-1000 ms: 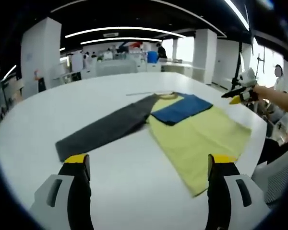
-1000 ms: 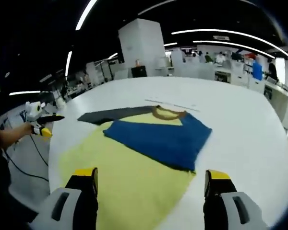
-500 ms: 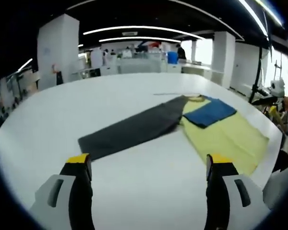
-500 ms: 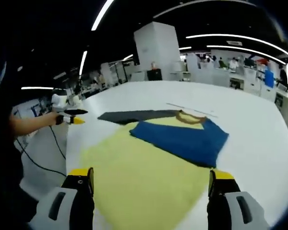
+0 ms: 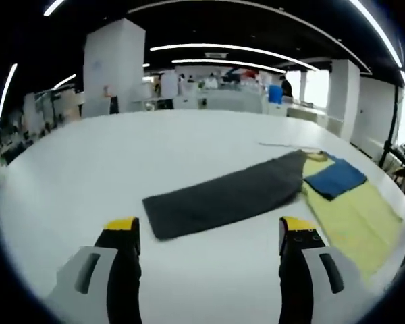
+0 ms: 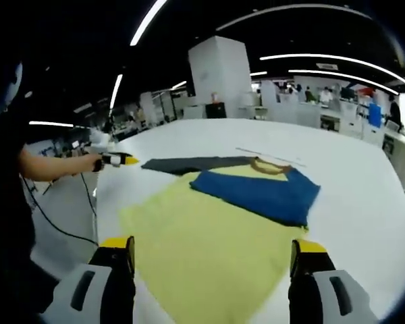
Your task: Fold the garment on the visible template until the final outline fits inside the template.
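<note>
Long-sleeved cloth garment with pale yellow body, dark grey sleeve and blue sleeve (image 6: 209,229) lying flat on the white tabletop (image 5: 121,155), collar toward the far side. Blue sleeve (image 6: 260,196) already folded across the chest; dark grey sleeve (image 5: 226,201) stretched straight out to the side, not yet folded.

Compared with 1 s ago, left gripper view swung away from the yellow body (image 5: 354,219) and toward the grey sleeve: cuff end now sitting just above and between the 2 yellow-tipped jaws, where earlier the body lay under the right jaw. No shift of the cloth itself, only of the camera. Left gripper (image 5: 209,233) held with jaws wide apart, nothing between them, above the table and short of the cuff. Seen from the right gripper view, the left gripper (image 6: 118,160) now close beside the grey sleeve's outer end, much nearer than before.

Right gripper (image 6: 212,253) likewise spread apart and empty, hovering over the near hem of the yellow body, little changed in aim.

Probable meaning: 1 sleeve done, second sleeve fold about to begin, with the cuff as the likely pinch point. Thin pale line on the table beyond the collar (image 6: 266,153) possibly a template edge; full outline not discernible. Task judged early to midway.
</note>
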Available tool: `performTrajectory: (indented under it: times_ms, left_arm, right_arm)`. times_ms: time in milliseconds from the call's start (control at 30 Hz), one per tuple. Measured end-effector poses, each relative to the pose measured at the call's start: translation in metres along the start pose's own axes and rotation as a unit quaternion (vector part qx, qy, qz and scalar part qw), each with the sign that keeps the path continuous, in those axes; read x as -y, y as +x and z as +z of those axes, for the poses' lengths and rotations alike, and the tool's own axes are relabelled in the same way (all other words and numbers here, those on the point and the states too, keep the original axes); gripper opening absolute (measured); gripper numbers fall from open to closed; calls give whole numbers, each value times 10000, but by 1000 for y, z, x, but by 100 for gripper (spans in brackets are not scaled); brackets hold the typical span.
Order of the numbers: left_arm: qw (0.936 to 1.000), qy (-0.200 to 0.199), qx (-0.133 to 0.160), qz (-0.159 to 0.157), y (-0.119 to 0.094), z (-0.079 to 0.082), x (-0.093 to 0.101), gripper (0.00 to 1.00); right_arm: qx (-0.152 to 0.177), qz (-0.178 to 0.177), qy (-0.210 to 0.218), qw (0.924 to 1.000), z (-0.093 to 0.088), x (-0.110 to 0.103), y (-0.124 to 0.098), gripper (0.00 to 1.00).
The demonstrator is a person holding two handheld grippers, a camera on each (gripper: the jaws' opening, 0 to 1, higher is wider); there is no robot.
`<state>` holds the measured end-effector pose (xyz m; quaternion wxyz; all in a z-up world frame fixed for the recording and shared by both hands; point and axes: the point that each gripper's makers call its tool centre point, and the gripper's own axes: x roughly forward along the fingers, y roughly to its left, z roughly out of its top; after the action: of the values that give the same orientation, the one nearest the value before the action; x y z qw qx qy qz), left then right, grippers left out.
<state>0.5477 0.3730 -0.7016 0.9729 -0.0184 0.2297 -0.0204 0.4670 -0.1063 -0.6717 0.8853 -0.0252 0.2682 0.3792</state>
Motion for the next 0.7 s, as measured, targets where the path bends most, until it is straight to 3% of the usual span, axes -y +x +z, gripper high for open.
performTrajectory:
  times_ms: [200,333,600,700]
  left_arm:
    - [9983,-508,-94,250,16,-7,-18,69]
    - [9974,-223,-264,637,24,-16,-35,60]
    - [9929,-606,-260,990,33,-27,-46,41]
    - [9917,-538,-446,1083,34,-37,-47,35]
  right_arm:
    - [-50,-102,12,9999,-4,2,-1,92]
    - [-195,-96,-88,9997,-6,5,-2,91]
    - [-141,-219,-94,9996,-2,12,-5,88]
    - [-179,-229,-82,9995,-5,12,-3,87]
